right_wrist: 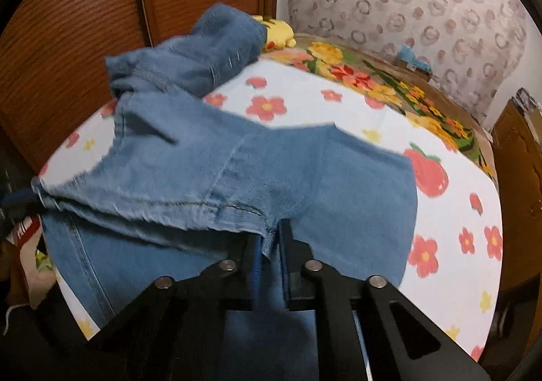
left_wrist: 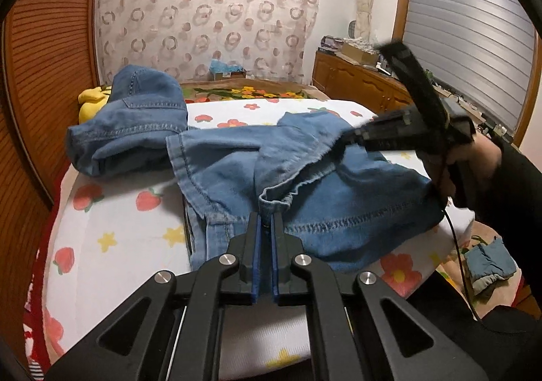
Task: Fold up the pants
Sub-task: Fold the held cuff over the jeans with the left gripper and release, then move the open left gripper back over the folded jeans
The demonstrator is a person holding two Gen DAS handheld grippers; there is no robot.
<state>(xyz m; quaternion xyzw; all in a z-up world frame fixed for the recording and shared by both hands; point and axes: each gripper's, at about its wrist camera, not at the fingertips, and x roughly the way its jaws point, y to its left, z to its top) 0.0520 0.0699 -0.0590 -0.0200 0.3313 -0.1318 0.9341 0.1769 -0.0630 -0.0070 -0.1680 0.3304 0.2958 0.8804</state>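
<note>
While both grippers bite down on denim, the fold is mid-carry! The left gripper (left_wrist: 266, 223) has its jaws pinched nearly together on a bunched hem edge of the pants (left_wrist: 305, 177), and the right gripper (right_wrist: 269, 242) is clamped just as tight on cloth further along the same raised edge. The pants sprawl across the flowery bed sheet (right_wrist: 338, 116), one end still heaped near the wooden door (left_wrist: 44, 59). I judge this the fold-over step, with the layer lifted and not yet laid down. Next call: carry both corners across together, level and taut, then lower flat before letting go.
</note>
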